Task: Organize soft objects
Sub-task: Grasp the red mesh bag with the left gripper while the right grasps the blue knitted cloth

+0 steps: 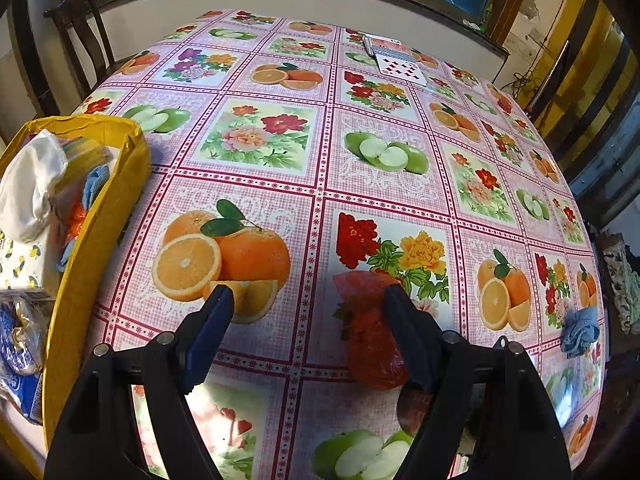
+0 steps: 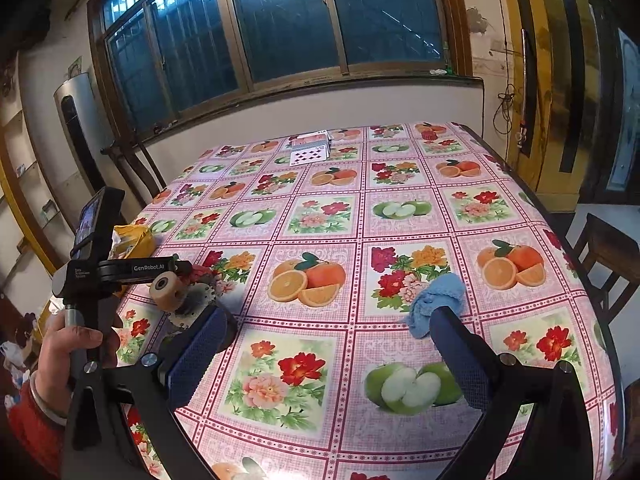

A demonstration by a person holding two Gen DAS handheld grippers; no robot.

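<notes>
Fruit and flower pictures cover the tablecloth (image 1: 280, 184) on which all the things lie. The left gripper (image 1: 308, 296) has its fingers spread wide and holds nothing; a crumpled red bag (image 1: 368, 340) lies on the cloth just beside its right finger, partly hidden behind it. At the left edge stands a yellow box (image 1: 100, 208) with a white cloth (image 1: 32, 184), a blue cloth and some packets inside. The right gripper (image 2: 332, 320) is also spread and empty. A small blue cloth (image 2: 438, 300) lies bunched on the table at the tip of its right finger; whether they touch, I cannot tell. Playing cards (image 2: 310, 150) lie at the far side, near the window (image 2: 280, 20). A hand (image 2: 72, 344) grips the handle of the left tool.
</notes>
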